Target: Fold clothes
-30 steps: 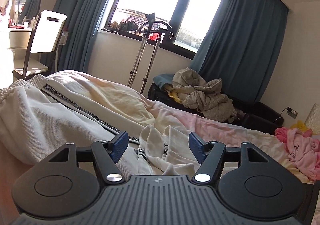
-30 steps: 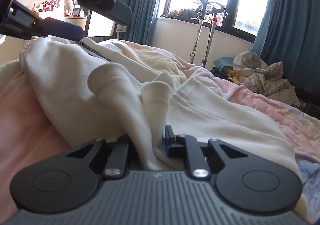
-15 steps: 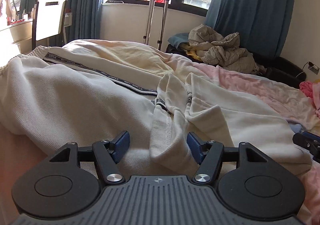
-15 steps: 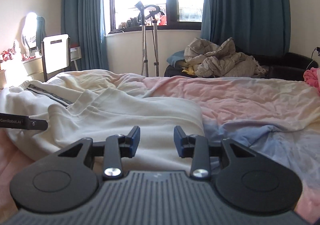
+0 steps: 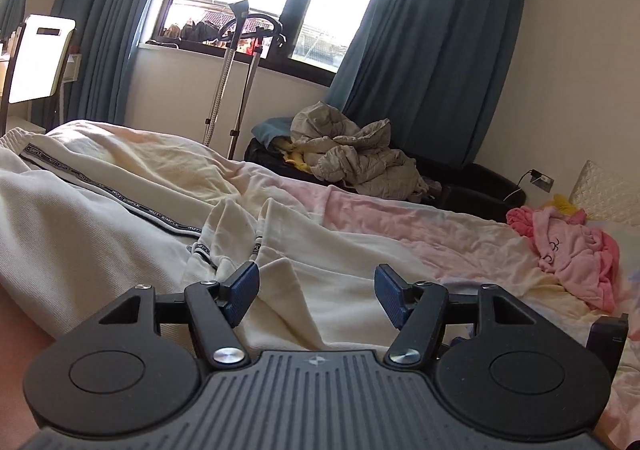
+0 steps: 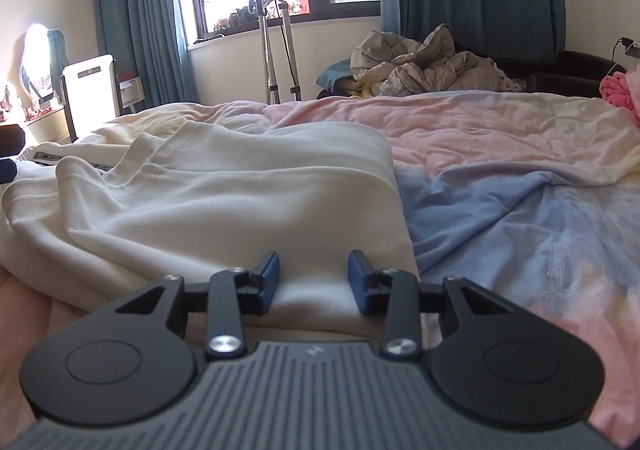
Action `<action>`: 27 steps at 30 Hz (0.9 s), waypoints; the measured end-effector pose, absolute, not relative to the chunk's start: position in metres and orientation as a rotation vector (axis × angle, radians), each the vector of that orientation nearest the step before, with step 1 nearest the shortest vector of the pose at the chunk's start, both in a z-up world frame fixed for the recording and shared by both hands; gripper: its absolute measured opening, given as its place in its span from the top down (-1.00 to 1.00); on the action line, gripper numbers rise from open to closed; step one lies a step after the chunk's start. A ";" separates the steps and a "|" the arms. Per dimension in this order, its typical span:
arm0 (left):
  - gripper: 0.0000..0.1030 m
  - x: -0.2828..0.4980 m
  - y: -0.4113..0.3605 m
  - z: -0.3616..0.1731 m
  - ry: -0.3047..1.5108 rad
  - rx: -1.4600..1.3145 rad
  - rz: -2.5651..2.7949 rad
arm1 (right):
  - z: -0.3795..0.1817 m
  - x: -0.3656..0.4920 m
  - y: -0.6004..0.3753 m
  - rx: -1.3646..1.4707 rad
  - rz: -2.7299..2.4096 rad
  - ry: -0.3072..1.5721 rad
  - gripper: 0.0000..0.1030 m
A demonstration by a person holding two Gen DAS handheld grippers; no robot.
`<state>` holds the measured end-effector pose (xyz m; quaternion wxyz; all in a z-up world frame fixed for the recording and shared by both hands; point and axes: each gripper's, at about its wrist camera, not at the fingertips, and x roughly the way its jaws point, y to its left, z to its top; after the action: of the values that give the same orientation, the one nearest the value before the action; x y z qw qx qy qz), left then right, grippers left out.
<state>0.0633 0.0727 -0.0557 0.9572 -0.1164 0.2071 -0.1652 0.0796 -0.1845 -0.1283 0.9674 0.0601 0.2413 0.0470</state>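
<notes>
A cream garment [image 5: 100, 218] with a black lettered stripe [image 5: 120, 202] lies spread over the left half of the bed. My left gripper [image 5: 316, 282] hovers just above its crumpled middle, open, with nothing pinched between the blue pads. In the right wrist view the same cream garment [image 6: 240, 190] lies folded over in a broad layer. My right gripper [image 6: 314, 270] stands open at its near right edge. The cloth runs under and between the fingers, but the pads do not press on it.
Pink and blue bedding [image 6: 500, 178] covers the right half of the bed. A pink garment [image 5: 568, 250] lies at the far right. Beyond the bed are a grey jacket heap [image 5: 352, 162], a steamer stand [image 5: 224, 70], a chair [image 5: 36, 58] and the curtained window.
My right gripper has let go of the cream fold it pinched, opened, and swung right to the garment's edge. The cloth now lies flat. My left gripper stayed open and shifted over the garment.
</notes>
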 end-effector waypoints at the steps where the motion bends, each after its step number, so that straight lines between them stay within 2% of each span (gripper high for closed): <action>1: -0.31 0.068 0.068 -0.059 0.442 -0.241 -0.344 | -0.128 0.080 -0.185 0.125 0.096 0.488 0.23; 7: -0.21 0.104 0.054 -0.090 0.615 -0.284 -0.280 | -0.129 0.079 -0.187 0.140 0.098 0.481 0.22; 11: -0.18 0.121 0.050 -0.094 0.617 -0.314 -0.254 | -0.128 0.078 -0.188 0.144 0.097 0.476 0.20; 12: -0.11 0.123 0.049 -0.094 0.613 -0.316 -0.241 | -0.128 0.077 -0.189 0.147 0.098 0.476 0.19; 13: 0.18 0.124 0.048 -0.094 0.609 -0.318 -0.228 | -0.128 0.077 -0.190 0.152 0.098 0.475 0.19; 14: 0.56 0.126 0.047 -0.095 0.607 -0.321 -0.215 | -0.128 0.076 -0.191 0.156 0.098 0.475 0.18; 16: 0.86 0.126 0.053 -0.098 0.615 -0.347 -0.201 | -0.128 0.074 -0.192 0.165 0.098 0.475 0.15; 21: 0.90 0.113 0.061 -0.090 0.583 -0.384 -0.215 | -0.126 0.072 -0.191 0.158 0.093 0.465 0.10; 24: 0.91 0.100 0.061 -0.080 0.554 -0.396 -0.222 | -0.121 0.066 -0.195 0.168 0.067 0.435 -0.10; 27: 0.91 0.091 0.062 -0.078 0.567 -0.400 -0.215 | -0.113 0.062 -0.206 0.216 0.030 0.405 -0.14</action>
<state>0.0906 0.0622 -0.0782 0.9347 -0.1955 0.2775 -0.1053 0.0623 -0.2058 -0.1135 0.9737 0.1071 0.2005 0.0150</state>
